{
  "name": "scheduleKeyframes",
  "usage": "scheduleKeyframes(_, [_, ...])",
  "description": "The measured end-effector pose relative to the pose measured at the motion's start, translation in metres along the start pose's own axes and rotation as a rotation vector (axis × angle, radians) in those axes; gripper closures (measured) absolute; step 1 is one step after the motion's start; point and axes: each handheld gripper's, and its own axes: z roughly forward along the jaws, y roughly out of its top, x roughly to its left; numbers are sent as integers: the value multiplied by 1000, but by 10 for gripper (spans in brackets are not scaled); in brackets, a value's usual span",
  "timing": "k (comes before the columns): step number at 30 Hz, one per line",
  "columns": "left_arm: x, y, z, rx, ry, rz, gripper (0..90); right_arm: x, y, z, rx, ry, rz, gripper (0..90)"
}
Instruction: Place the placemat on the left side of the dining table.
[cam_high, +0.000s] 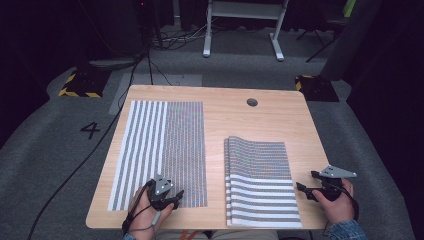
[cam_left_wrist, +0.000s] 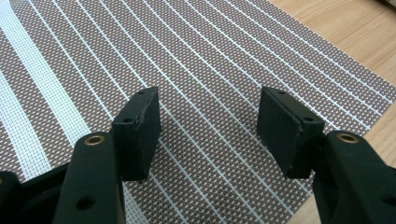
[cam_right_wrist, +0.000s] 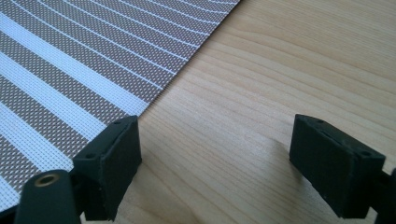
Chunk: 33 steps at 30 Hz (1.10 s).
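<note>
On the wooden desk (cam_high: 220, 102), a flat striped placemat (cam_high: 160, 150) lay along the left edge. The left gripper (cam_high: 167, 199) hovered over its near right corner, jaws apart and empty. The mat looked thin, light and floppy, best pinched at that corner.

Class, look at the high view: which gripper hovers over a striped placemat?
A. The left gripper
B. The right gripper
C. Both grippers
A: the left gripper sits over the near edge of the flat placemat, while the right gripper is over bare table.
</note>
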Motion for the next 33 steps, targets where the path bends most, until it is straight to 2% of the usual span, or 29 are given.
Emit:
scheduleKeyframes(4, [10,0,0,-8,11,-12,469,0,0,0,0,0,0,163])
scheduleKeyframes(11, [23,1,0,-10,26,-27,495,0,0,0,0,0,-1,163])
scheduleKeyframes(16, [35,2,-1,-10,28,-20,494,0,0,0,0,0,0,163])
scheduleKeyframes(22, [33,2,0,-8,46,-35,463,0,0,0,0,0,0,163])
scheduleKeyframes(23, [33,2,0,-4,75,-43,435,0,0,0,0,0,0,163])
scheduleKeyframes(26, [32,2,-1,-1,82,-57,399,0,0,0,0,0,0,163])
scheduleKeyframes(28, [31,2,0,-3,76,-74,338,0,0,0,0,0,0,163])
scheduleKeyframes(31, [30,4,-4,-5,85,-65,321,0,0,0,0,0,0,164])
scheduleKeyframes(33, [29,6,-9,-25,85,-46,321,0,0,0,0,0,0,163])
